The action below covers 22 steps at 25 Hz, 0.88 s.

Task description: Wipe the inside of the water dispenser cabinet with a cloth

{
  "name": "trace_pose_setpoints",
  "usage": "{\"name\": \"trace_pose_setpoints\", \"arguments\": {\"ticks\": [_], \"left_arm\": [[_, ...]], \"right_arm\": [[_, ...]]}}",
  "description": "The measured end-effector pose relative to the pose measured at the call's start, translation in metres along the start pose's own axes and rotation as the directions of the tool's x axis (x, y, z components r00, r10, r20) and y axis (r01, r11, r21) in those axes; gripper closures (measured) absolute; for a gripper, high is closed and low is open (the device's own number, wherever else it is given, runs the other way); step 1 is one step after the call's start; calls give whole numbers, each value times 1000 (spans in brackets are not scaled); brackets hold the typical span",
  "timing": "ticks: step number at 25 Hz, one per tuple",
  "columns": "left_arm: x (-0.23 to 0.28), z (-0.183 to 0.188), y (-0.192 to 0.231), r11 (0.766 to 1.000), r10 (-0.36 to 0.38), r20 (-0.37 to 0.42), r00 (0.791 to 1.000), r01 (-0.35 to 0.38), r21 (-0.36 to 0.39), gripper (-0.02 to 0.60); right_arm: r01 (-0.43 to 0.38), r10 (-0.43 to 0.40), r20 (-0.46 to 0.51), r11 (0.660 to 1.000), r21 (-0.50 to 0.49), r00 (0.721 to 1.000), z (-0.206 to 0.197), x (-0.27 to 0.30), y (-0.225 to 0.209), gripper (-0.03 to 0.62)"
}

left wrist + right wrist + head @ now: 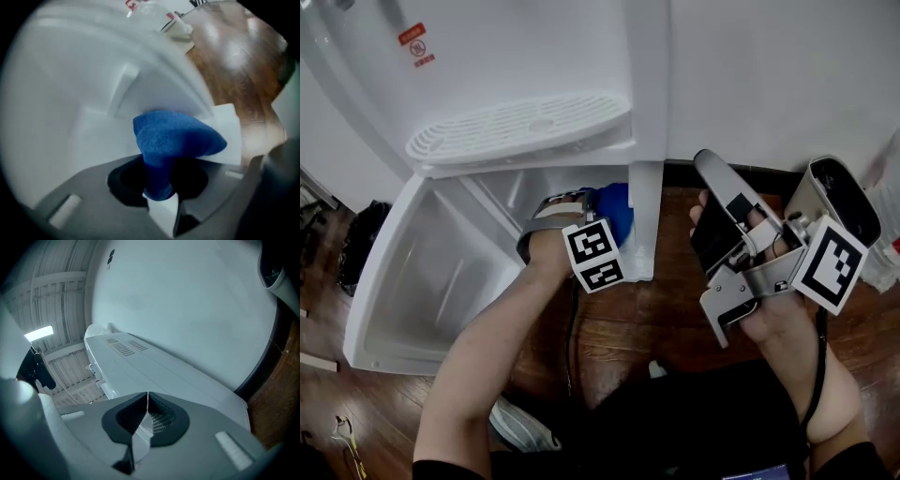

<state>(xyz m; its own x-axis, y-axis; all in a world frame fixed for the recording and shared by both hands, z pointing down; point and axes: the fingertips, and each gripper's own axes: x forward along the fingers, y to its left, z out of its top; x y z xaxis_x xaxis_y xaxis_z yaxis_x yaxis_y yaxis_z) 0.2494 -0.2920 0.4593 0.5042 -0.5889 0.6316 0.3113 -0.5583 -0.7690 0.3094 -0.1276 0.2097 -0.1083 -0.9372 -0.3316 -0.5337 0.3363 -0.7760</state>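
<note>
Fingers (164,213) of left gripper (159,194) clamped on soft blue microfibre cloth (176,138), its loose end bulging just beyond them by white plastic dispenser cabinet wall (70,103); probably light, limp, best gripped at bunched fold; right gripper (146,416) fingers pressed together, empty.

The water dispenser (516,56) stands before you, its drip tray (520,127) above the cabinet (502,192), whose door (422,281) swings out to your left. Your left gripper (160,201) is at the cabinet's mouth, by its right wall, with the cloth (173,138) between its jaws. Your right gripper (709,165) is right of the dispenser, well apart, over the floor (675,309)
</note>
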Motion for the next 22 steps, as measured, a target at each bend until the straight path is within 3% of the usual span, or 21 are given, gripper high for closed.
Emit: {"name": "trace_pose_setpoints", "arguments": {"ticks": [4, 7, 8, 9, 10, 11, 13, 15, 16, 18, 20, 22], "left_arm": [[43, -22, 20, 998, -27, -176, 984, 17, -55, 472], [54, -36, 12, 998, -53, -251, 966, 40, -56, 472], [55, -39, 7, 995, -74, -254, 964, 52, -90, 472], [54, -39, 4, 982, -110, -240, 964, 69, -173, 472], [52, -39, 3, 946, -163, -208, 965, 92, -312, 472], [47, -38, 4, 868, -219, -154, 964, 121, -481, 472], [37, -36, 14, 628, -264, -5, 965, 168, -760, 472], [24, -40, 34, 394, -165, 110, 980, 168, -904, 472], [17, -46, 47, 299, -82, 129, 988, 148, -943, 471], [5, -55, 69, 155, 59, 137, 989, 126, -980, 471], [-4, -60, 87, 49, 156, 138, 978, 132, -990, 471], [-21, -73, 111, -40, 285, 98, 954, 114, -993, 469]], "right_arm": [[14, -14, -9, 1000, 14, 1000, -2, 0, -5, 582], [-2, 2, -23, 1000, 20, 1000, -5, 2, -2, 582], [-7, 8, -29, 1000, 20, 1000, -5, 2, -1, 582], [-11, 11, -33, 1000, 19, 999, -6, 2, -1, 582], [-13, 13, -35, 1000, 18, 999, -6, 3, -1, 582], [-13, 14, -34, 1000, 17, 999, -5, 3, -1, 582], [-12, 13, -27, 1000, 15, 1000, -5, 3, -1, 582], [-5, 6, -22, 1000, 14, 1000, -4, 2, -1, 582], [-2, 2, -21, 1000, 14, 1000, -4, 1, -1, 582], [-1, 1, -18, 1000, 9, 1000, -3, 1, 0, 582], [-5, 5, -17, 1000, 4, 1000, -2, 2, 1, 582], [-3, 3, -21, 1000, 3, 1000, -4, 2, 1, 582]]}}
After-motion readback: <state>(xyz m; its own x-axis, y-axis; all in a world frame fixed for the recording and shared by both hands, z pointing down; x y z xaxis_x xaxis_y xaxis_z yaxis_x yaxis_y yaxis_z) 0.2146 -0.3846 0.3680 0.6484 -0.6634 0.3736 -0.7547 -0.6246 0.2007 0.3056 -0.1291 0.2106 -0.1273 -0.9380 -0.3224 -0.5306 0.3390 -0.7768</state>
